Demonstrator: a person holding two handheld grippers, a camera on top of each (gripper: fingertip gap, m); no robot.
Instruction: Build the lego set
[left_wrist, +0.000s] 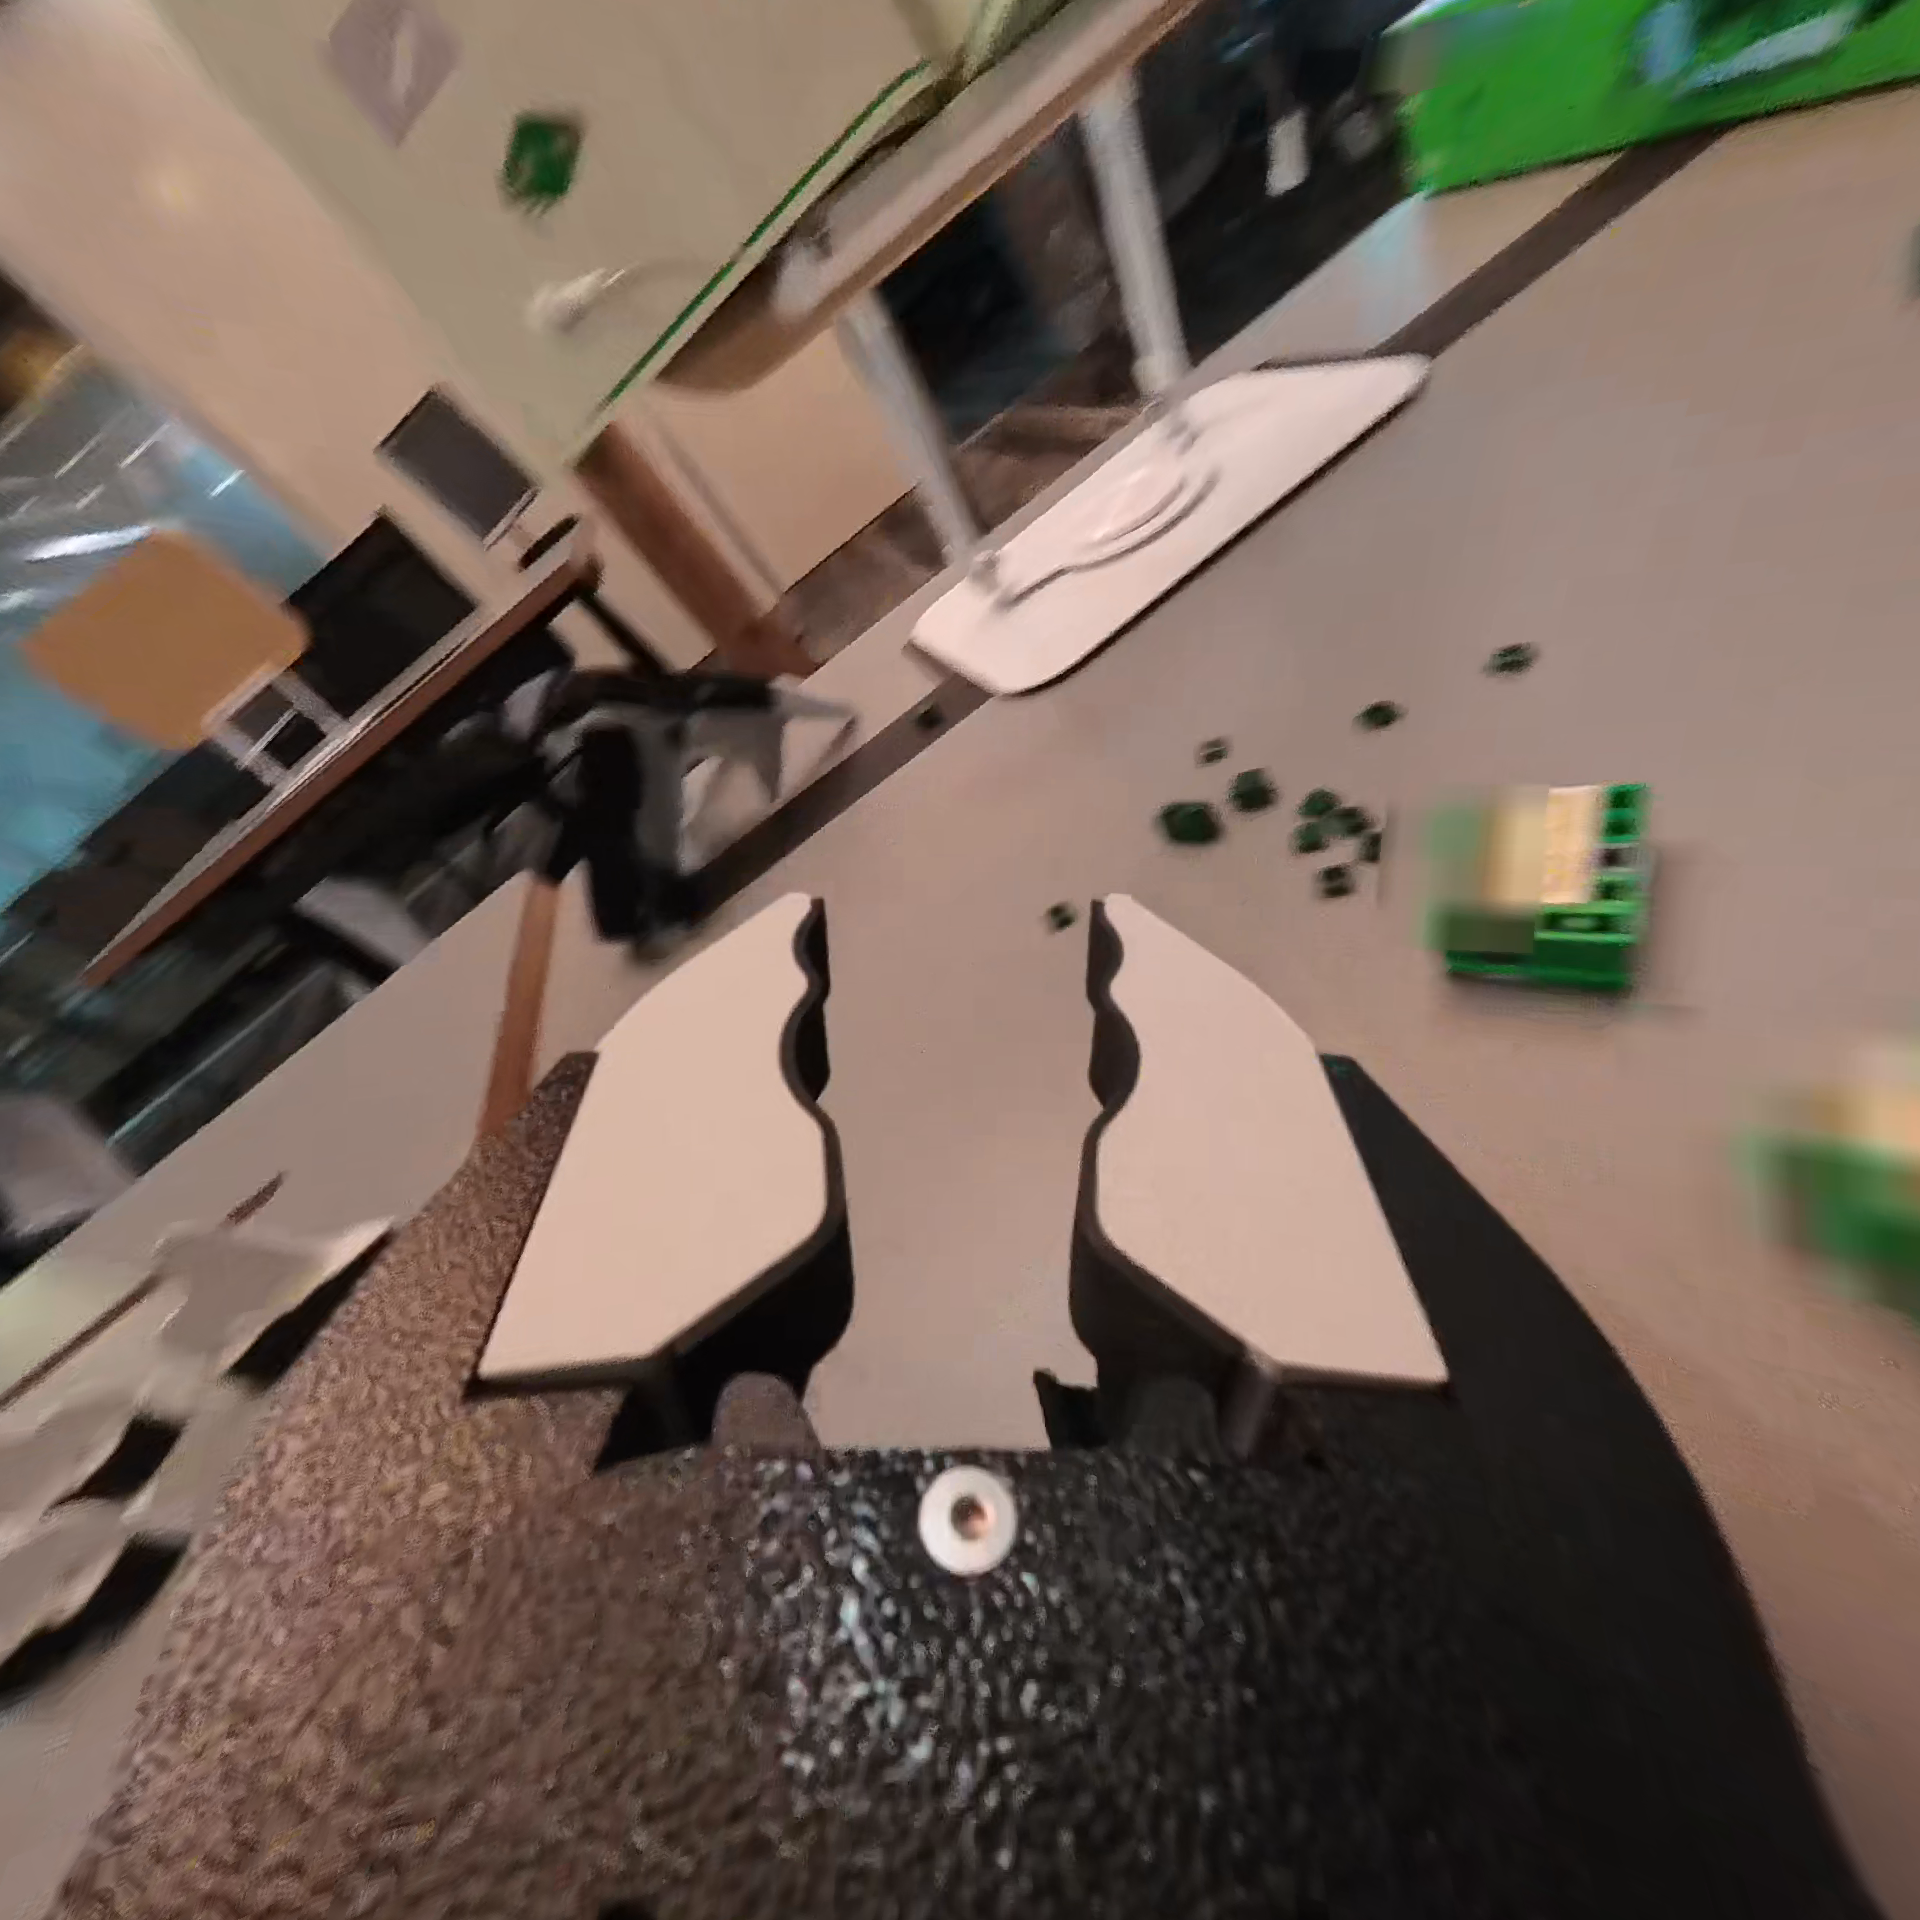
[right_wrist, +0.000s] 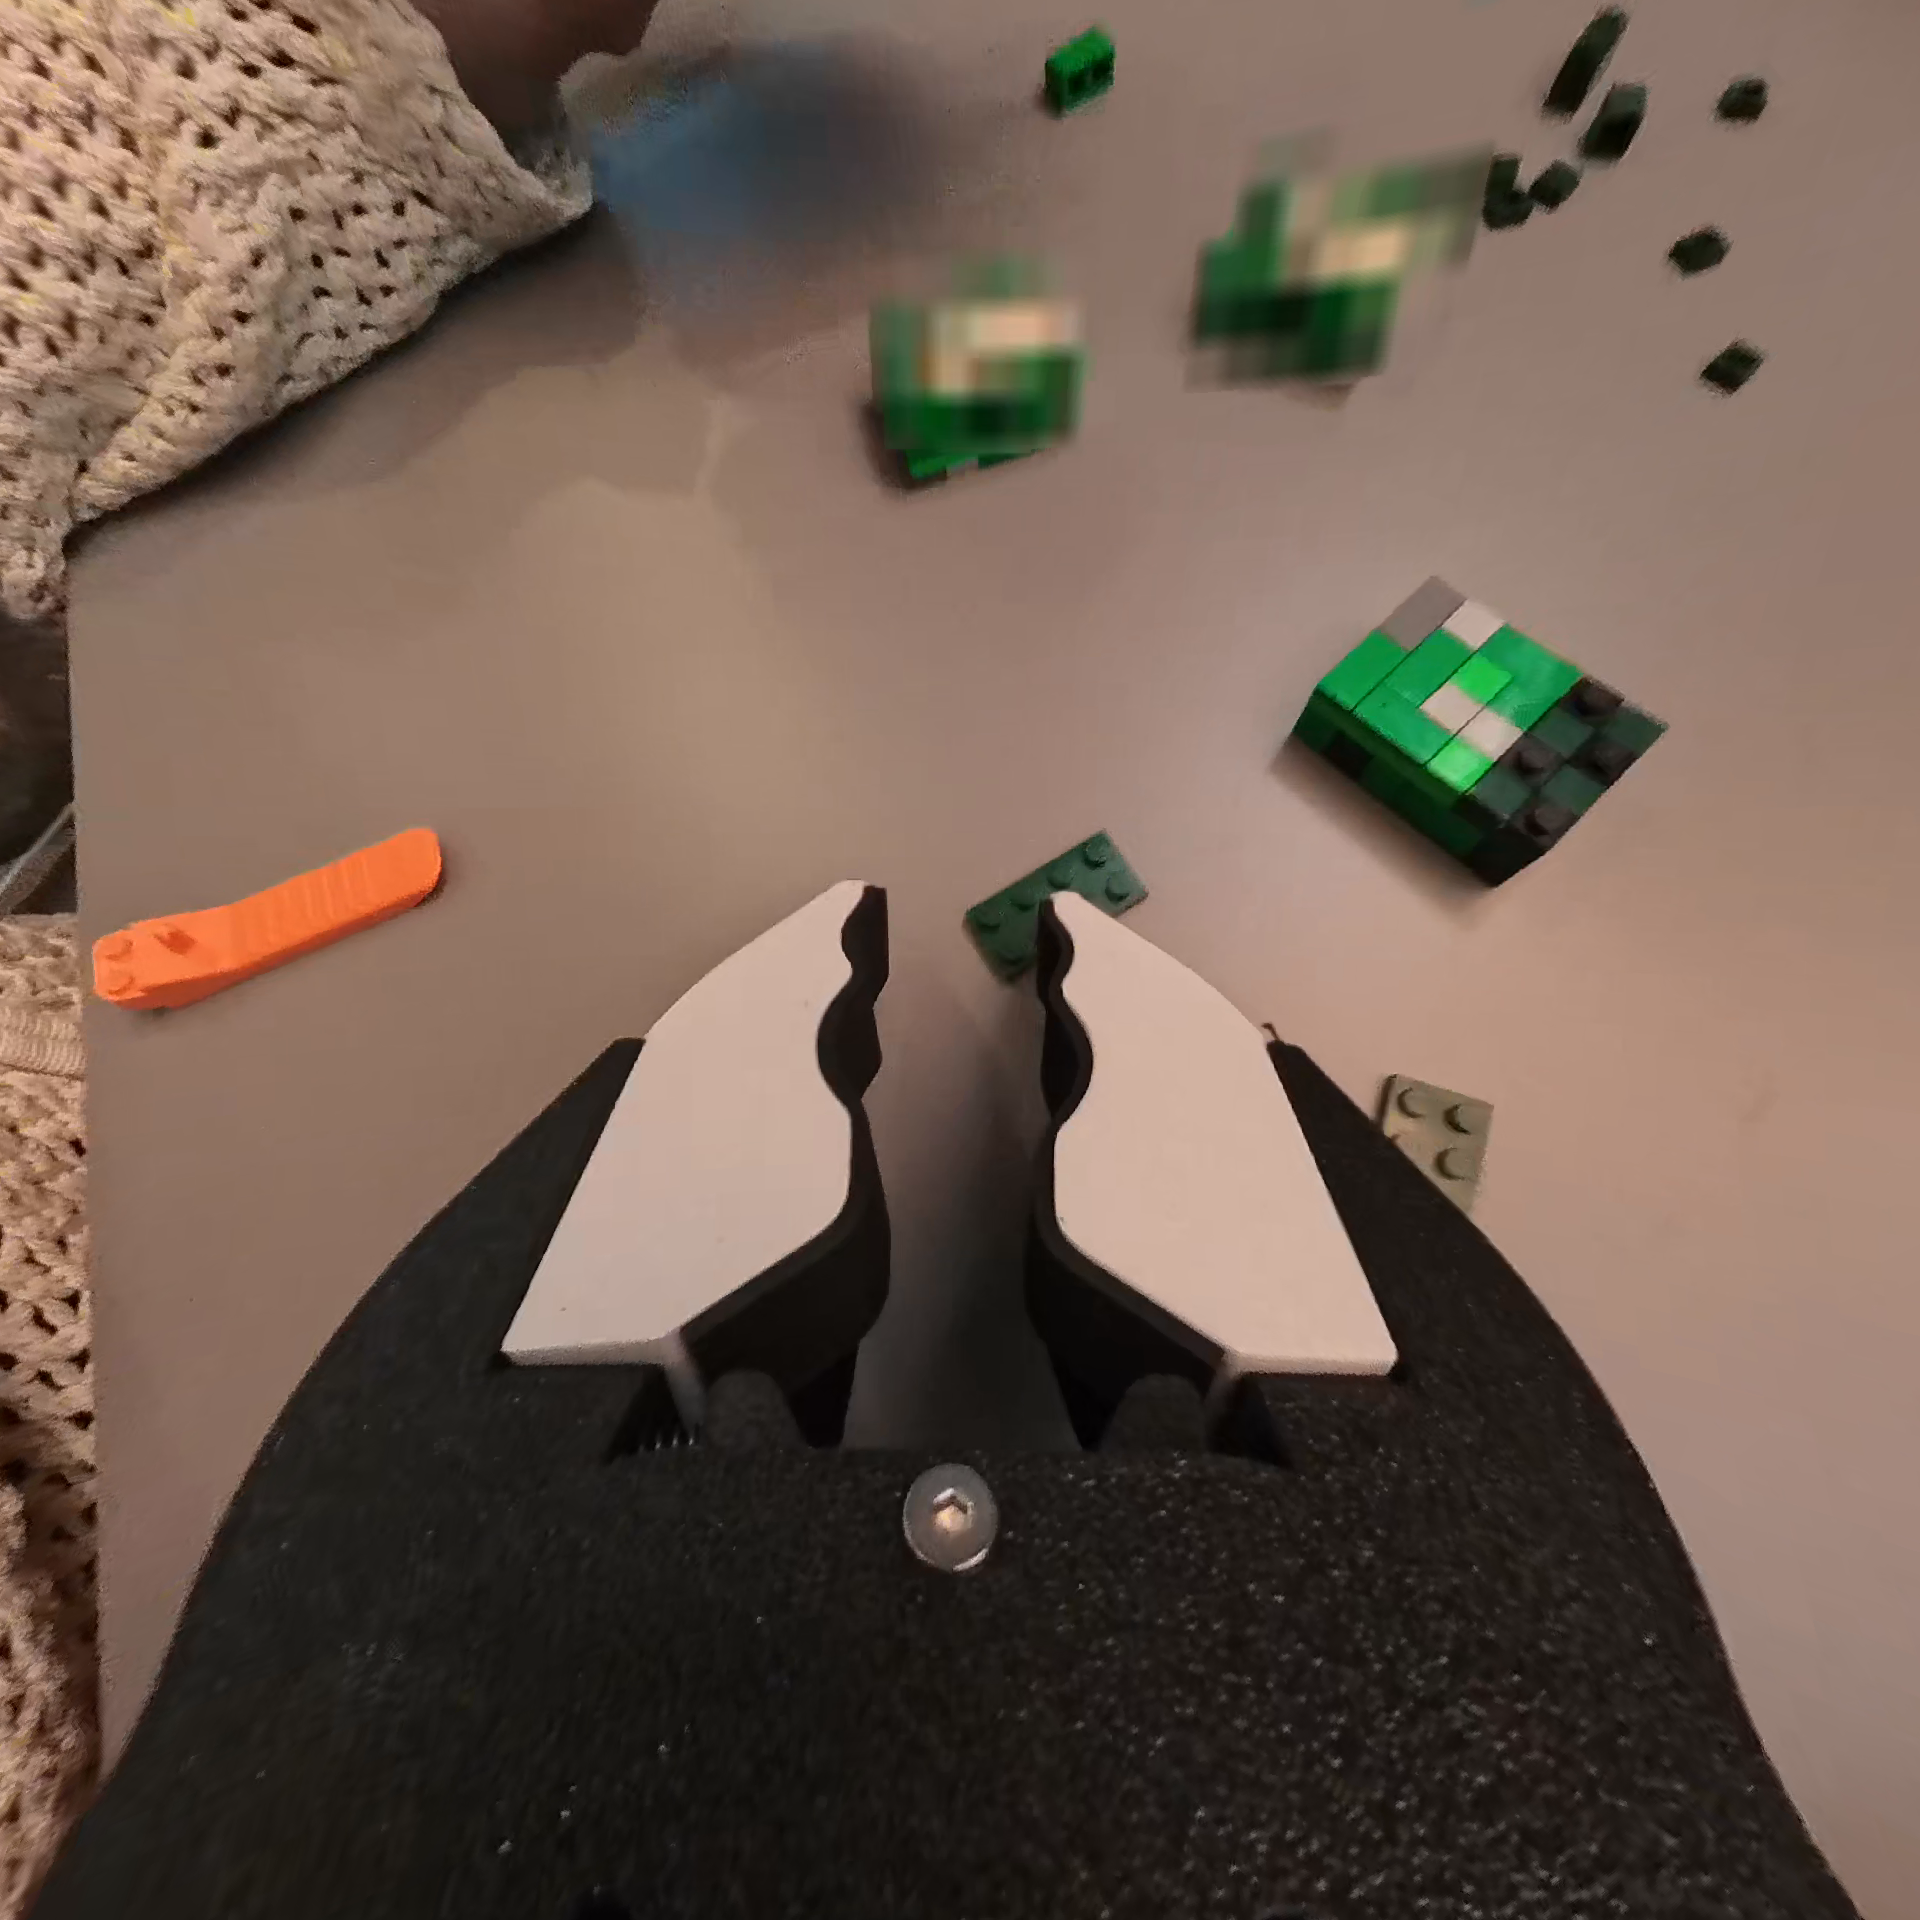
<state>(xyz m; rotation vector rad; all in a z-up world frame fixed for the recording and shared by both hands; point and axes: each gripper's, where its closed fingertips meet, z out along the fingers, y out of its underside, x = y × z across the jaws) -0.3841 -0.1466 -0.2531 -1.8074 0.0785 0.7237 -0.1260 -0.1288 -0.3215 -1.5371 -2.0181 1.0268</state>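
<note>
Two wrist views over a plain grey worktop (right_wrist: 520, 644) strewn with green lego.

Right wrist view: the right gripper (right_wrist: 961, 914) hangs above the worktop with its white fingers (right_wrist: 717, 1143) a narrow gap apart, nothing between them. Just beyond the tips lies a dark green plate (right_wrist: 1091, 878), flat, studs up, its near end hidden behind the right-hand finger; whether the finger touches it cannot be told. Farther off and to the right of that plate sits a block (right_wrist: 1475, 727), a low square build with smooth bright green, white and grey tiles on top and a dark green studded strip along one side. To the right of the gripper lies a pale grey-green plate (right_wrist: 1444, 1127). Well to the left of the dark green plate lies an orange separator (right_wrist: 270, 920), with bare worktop between them. Two more builds farther off are mosaic-blurred. Small dark green pieces (right_wrist: 1616, 114) scatter at the far right. A knitted sleeve (right_wrist: 208, 239) covers the far left corner.

Left wrist view, tilted and motion-blurred: the left gripper (left_wrist: 956, 920) is held moderately apart, empty, above bare worktop. The worktop's far edge (left_wrist: 831, 810) runs diagonally just beyond the tips, and a white base (left_wrist: 1174, 520) rests by it. Right of the tips sit small dark pieces (left_wrist: 1257, 795) and a green build (left_wrist: 1548, 894).
</note>
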